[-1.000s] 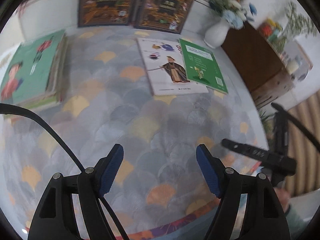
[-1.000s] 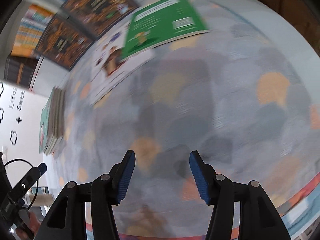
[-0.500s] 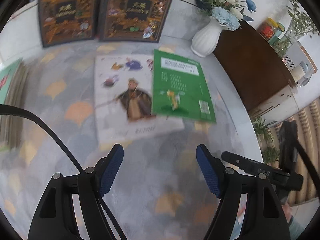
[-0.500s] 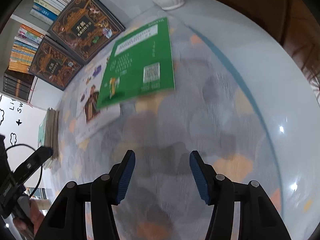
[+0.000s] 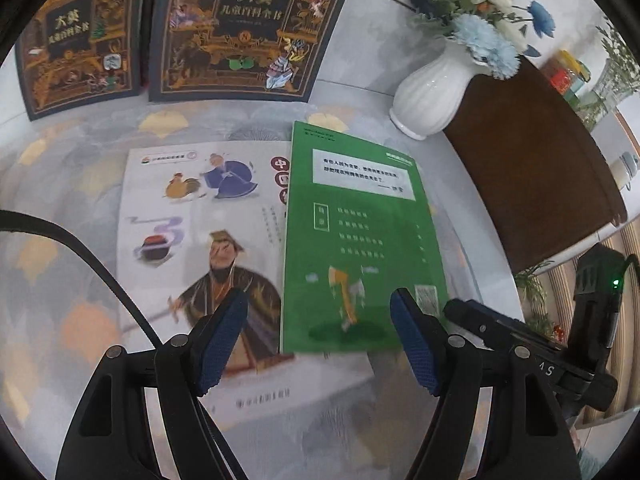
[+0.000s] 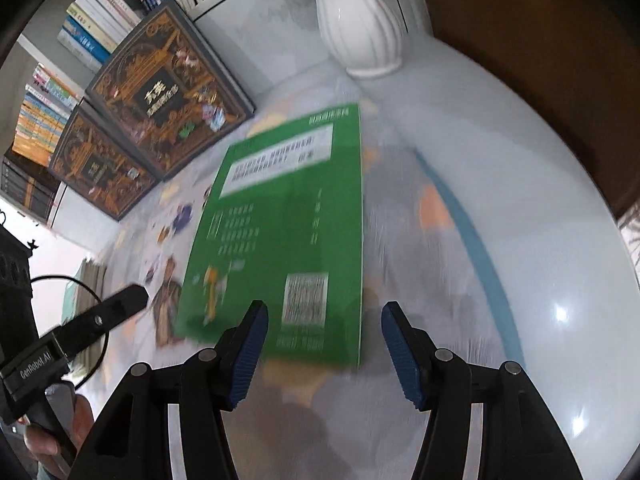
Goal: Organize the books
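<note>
Between the spread pads of the left tool [image 5: 318, 338] lies the near edge of the green book [image 5: 360, 248], untouched; the right tool [image 6: 322, 350], jaws just widening, also grips nothing above that book's near corner. It lies flat on the table [image 5: 80, 184], overlapping a white picture book [image 5: 192, 248]. Beyond stand two dark encyclopedia volumes [image 5: 240, 28] and a white vase [image 5: 432, 92].

- Illumination: soft, even daylight; no hard shadows.
- Glare: specular spots on the tabletop [image 6: 560, 314] at 4 o'clock, right wrist view.
- Blur: motion smear on the green book [image 6: 288, 232]; milder in left view.
- Distortion: fisheye curvature, dark vignette at edges.
</note>
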A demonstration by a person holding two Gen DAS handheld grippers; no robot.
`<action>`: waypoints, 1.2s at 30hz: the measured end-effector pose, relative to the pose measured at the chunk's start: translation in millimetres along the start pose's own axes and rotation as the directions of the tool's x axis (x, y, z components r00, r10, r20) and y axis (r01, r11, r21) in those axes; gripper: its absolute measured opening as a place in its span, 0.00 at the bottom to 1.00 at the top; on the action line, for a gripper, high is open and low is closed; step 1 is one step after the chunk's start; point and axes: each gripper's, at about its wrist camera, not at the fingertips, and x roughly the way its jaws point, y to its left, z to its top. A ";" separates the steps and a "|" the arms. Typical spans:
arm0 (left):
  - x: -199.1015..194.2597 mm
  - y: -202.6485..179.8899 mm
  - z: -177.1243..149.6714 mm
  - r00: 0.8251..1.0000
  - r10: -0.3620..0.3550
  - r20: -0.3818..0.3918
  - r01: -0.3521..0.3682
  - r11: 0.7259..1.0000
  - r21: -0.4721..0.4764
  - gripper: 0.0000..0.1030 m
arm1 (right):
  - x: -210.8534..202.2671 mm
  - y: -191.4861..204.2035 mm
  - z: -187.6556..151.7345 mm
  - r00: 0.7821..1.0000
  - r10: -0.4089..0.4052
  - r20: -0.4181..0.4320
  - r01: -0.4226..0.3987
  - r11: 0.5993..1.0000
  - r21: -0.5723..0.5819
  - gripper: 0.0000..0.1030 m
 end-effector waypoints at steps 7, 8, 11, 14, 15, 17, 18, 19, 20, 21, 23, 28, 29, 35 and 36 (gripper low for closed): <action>27.9 10.7 8.7 1.000 -0.028 -0.009 0.027 0.998 -0.055 0.69 | 13.4 4.1 15.5 0.996 -0.040 0.078 0.043 0.999 -0.034 0.41; 32.0 9.6 7.9 0.999 -0.031 -0.017 0.030 0.998 -0.052 0.69 | 18.2 5.8 15.5 0.997 -0.043 0.068 0.046 0.998 -0.045 0.39; 37.1 5.9 4.9 0.999 -0.039 -0.017 0.038 0.998 -0.048 0.71 | 28.7 6.5 13.4 0.997 -0.051 0.055 0.054 0.997 -0.052 0.38; 38.4 2.3 3.6 0.998 -0.059 -0.024 0.057 0.997 -0.043 0.71 | 28.9 7.3 11.8 0.998 -0.037 0.053 0.039 0.998 -0.047 0.39; 37.8 0.9 2.6 0.998 -0.060 -0.025 0.059 0.997 -0.040 0.71 | 28.6 6.7 10.8 0.999 -0.021 0.047 0.023 0.999 -0.040 0.39; 35.4 -1.8 -1.4 0.999 -0.038 -0.029 0.037 0.999 -0.030 0.71 | 26.9 6.3 7.3 0.999 -0.016 0.036 0.017 0.999 -0.033 0.39; 34.0 -3.5 -4.5 0.999 -0.029 -0.033 0.028 0.999 -0.021 0.71 | 25.6 6.5 4.7 0.999 -0.016 0.029 0.017 0.999 -0.037 0.39; 31.2 -6.0 -10.4 0.999 -0.018 -0.039 0.018 1.000 -0.011 0.71 | 23.9 6.7 1.4 1.000 -0.015 0.023 0.016 0.999 -0.039 0.39; 29.1 -6.1 -14.5 0.999 -0.015 -0.046 0.015 1.000 -0.008 0.71 | 21.7 6.4 -2.6 1.000 -0.012 0.016 0.012 0.999 -0.038 0.39; 25.3 -6.3 -21.6 0.999 -0.015 -0.052 0.014 1.000 -0.009 0.71 | 19.5 6.0 -7.5 1.000 -0.008 0.007 0.008 0.999 -0.037 0.39; 15.9 -5.4 -40.2 0.998 -0.019 -0.067 0.018 1.000 -0.014 0.71 | 14.3 6.7 -20.4 1.000 -0.007 -0.012 0.007 0.999 -0.051 0.39; -6.8 0.3 -91.1 0.994 -0.025 -0.102 0.020 0.999 -0.045 0.71 | -5.3 10.3 -67.6 0.998 -0.003 -0.064 -0.004 0.994 -0.110 0.40; -11.7 2.7 -103.9 0.994 -0.027 -0.110 0.020 0.998 -0.065 0.71 | -9.5 11.0 -77.4 0.997 -0.003 -0.073 -0.006 0.993 -0.122 0.40; -33.4 5.1 -156.5 0.992 -0.034 -0.120 0.018 0.992 -0.126 0.71 | -28.5 13.6 -123.4 0.994 -0.010 -0.112 -0.009 0.986 -0.164 0.42; -35.6 5.1 -160.8 0.992 -0.035 -0.121 0.019 0.991 -0.131 0.71 | -31.2 14.7 -129.5 0.993 -0.012 -0.120 -0.009 0.985 -0.174 0.42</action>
